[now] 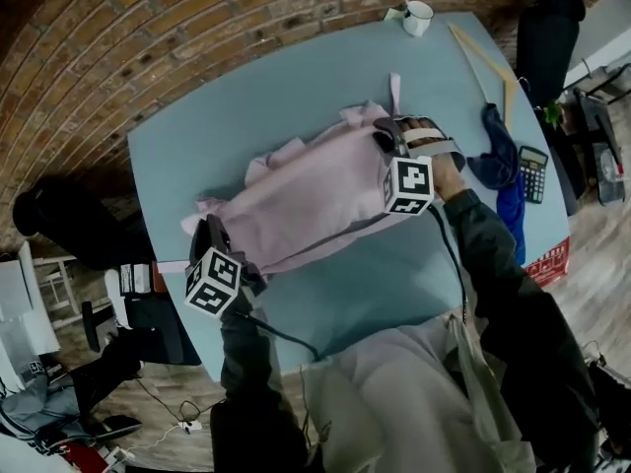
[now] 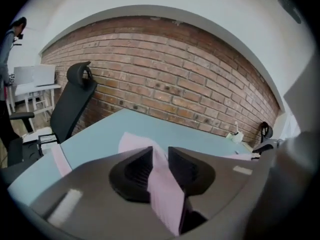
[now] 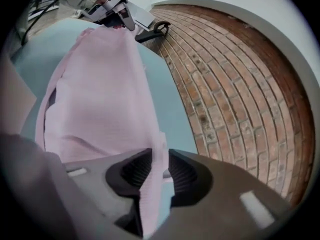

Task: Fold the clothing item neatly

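Garment (image 1: 315, 190) mid-table (image 1: 325, 77) | left tool (image 2: 160, 166) nips left edge | right tool (image 3: 159, 171) slack round right edge

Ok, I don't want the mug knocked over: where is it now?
In the head view the white mug stands at the far edge of the table, toward the right, apart from the pink garment.
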{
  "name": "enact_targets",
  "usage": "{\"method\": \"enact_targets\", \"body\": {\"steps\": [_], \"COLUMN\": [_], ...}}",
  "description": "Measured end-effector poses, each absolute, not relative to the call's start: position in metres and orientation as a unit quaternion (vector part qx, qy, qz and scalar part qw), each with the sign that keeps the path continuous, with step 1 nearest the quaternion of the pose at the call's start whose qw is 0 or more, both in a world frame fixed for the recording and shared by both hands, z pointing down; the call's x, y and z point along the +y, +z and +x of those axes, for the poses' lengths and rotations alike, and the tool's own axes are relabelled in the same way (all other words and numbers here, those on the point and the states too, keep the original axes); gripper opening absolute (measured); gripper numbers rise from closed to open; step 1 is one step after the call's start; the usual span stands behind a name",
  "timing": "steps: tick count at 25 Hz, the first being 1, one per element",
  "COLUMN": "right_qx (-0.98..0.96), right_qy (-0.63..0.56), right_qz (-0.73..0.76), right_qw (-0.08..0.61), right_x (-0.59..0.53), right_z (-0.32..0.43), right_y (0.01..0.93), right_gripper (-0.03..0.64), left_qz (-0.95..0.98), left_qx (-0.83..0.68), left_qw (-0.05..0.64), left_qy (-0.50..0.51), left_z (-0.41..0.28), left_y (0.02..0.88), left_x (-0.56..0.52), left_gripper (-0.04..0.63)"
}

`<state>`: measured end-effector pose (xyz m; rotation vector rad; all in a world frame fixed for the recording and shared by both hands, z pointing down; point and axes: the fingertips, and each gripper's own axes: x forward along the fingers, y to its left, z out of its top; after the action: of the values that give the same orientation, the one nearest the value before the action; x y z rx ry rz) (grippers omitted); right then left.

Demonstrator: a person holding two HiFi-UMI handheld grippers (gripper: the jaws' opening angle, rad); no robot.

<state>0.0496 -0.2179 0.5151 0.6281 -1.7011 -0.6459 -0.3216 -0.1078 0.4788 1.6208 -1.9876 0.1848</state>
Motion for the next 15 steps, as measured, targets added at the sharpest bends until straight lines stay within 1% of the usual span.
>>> {"method": "enact_targets", "body": {"steps": [1,3,4,6,8,9,10,12,15], "right_qx": [-0.727,-0.731,-0.733,-0.737,-0.738,-0.736,-0.734,-0.74,-0.76], "right_qy": [-0.264,-0.238,-0.225,-0.198,-0.177,-0.178,-0.184,-0.181,-0.119], "right_qz": [0.274,0.289,0.3,0.321,0.33,0.333,0.336,0.334,0.304], "right_qw": [0.572,0.57,0.568,0.561,0.561,0.562,0.561,0.555,0.563], "right_x": [-0.222,-0.226,-0.226,-0.216,-0.194,-0.181,-0.168,-0.147,-0.128], "right_z": [0.051,0.06,0.067,0.081,0.092,0.096,0.098,0.099,0.097], "right_y": [0.521,0.526,0.525,0.519,0.511,0.506,0.501,0.505,0.547], "right_gripper": [0.117,0.166,0.169,0.169,0.169,0.169,0.169,0.167,0.167], "left_qz": [0.597,0.595,0.598,0.614,0.643,0.658,0.672,0.69,0.686], "left_qx": [-0.745,-0.744,-0.742,-0.736,-0.715,-0.701,-0.687,-0.663,-0.649], "left_qw": [0.287,0.288,0.282,0.253,0.223,0.212,0.204,0.21,0.252], "left_qy": [0.075,0.096,0.109,0.131,0.16,0.175,0.188,0.204,0.212], "left_z": [-0.326,-0.332,-0.333,-0.325,-0.303,-0.289,-0.275,-0.252,-0.236], "left_y": [0.486,0.493,0.493,0.486,0.482,0.482,0.484,0.499,0.526], "left_x": [-0.108,-0.107,-0.105,-0.093,-0.077,-0.068,-0.061,-0.051,-0.038], "left_gripper": [0.133,0.162,0.193,0.193,0.185,0.15,0.137,0.102,0.096]}}
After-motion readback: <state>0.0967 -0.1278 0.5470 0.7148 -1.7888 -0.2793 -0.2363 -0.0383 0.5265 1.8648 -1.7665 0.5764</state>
